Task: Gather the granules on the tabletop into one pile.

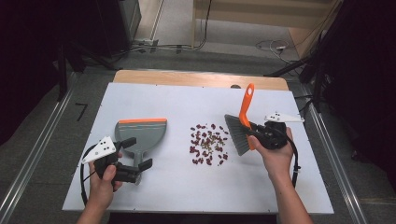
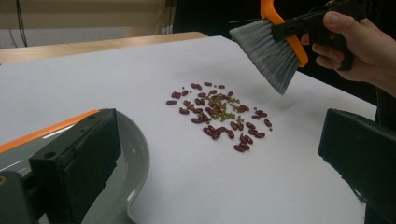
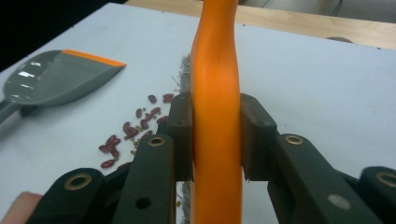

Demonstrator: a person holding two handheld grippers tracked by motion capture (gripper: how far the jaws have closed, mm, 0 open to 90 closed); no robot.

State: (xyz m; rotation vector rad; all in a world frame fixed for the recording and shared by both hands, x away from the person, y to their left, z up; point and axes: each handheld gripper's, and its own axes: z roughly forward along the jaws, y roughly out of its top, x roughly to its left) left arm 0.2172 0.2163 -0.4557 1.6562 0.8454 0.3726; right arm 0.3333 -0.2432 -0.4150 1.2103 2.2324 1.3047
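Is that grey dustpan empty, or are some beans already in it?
Empty. The dustpan shows a bare grey scoop, and the beans all lie on the table beside it, apart from it.

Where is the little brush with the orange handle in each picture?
High view: orange-handled grey-bristled brush, right of centre.
Left gripper view: top right, above the pile.
Right gripper view: centre, handle upright between the jaws.
Shared landmark: pile of red and green beans.

Left tongs (image 1: 139, 154) gape wide, held low and level — right tongs (image 1: 256, 133) clamped tight, raised, wrist bent inward.
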